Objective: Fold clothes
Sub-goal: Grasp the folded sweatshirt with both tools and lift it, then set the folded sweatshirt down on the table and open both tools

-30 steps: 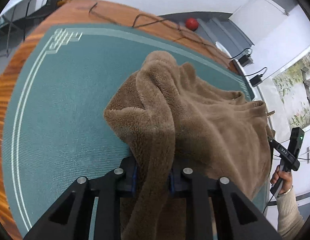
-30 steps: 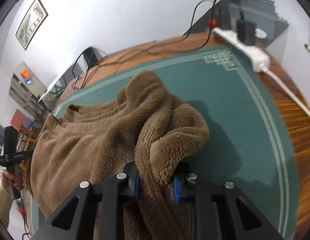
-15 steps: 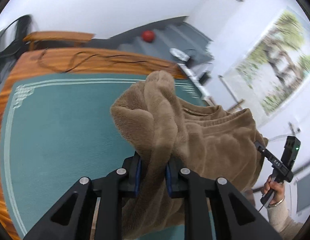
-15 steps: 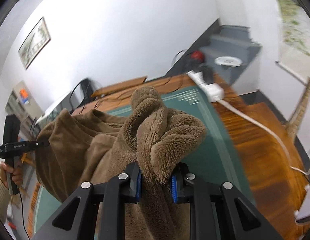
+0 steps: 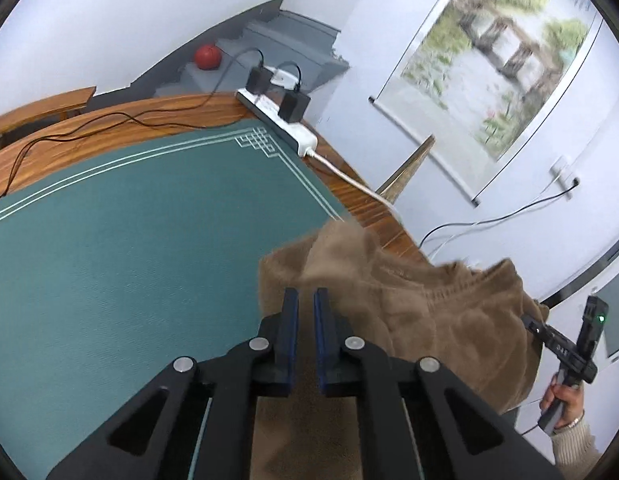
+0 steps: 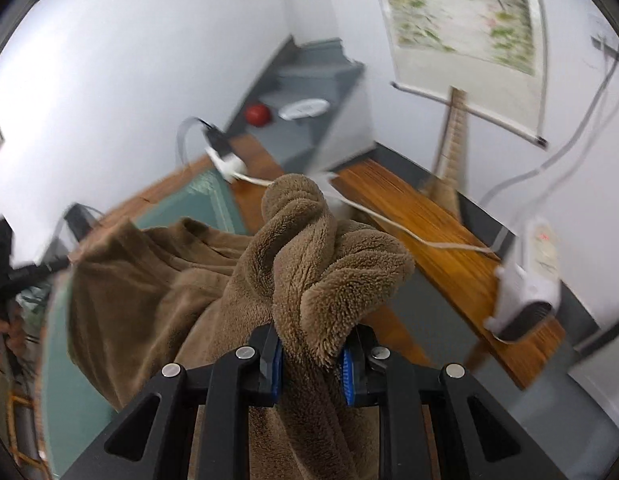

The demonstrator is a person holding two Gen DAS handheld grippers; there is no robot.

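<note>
White walls and a hanging scroll painting (image 5: 497,56) back a wooden table (image 5: 109,136) that is covered with a green mat (image 5: 129,260).

Nearest the lens, the right gripper (image 6: 311,356) is clamped on a thick bunch of the brown fleece garment (image 6: 329,264). The pile bulges up and over the blue pads (image 6: 276,364), a deep bite that suits so bulky a cloth. From that pinch the fabric falls away to the left in a slack sheet, with a ribbed neckline showing. It looks to be off the table on this side and carried in the air, probably so that it can be shaken out or laid flat again.

The left gripper (image 5: 305,320) has its jaws drawn almost together, with only a thin slit between them. No fold of fleece stands up between its pads. Brown cloth shows through the slit and under the fingers, but whether any of it is truly pinched cannot be told. The garment (image 5: 449,312) lies just beyond and to the right of these fingers, over the mat's near right corner, and its top edge is blurred.

Farther right, the person's right hand (image 5: 561,396) grips the handle of the other tool. A power strip (image 5: 285,128) with two plugs sits at the mat's far corner, well clear of the cloth, and a red ball (image 5: 207,57) rests on the grey steps behind it.
</note>
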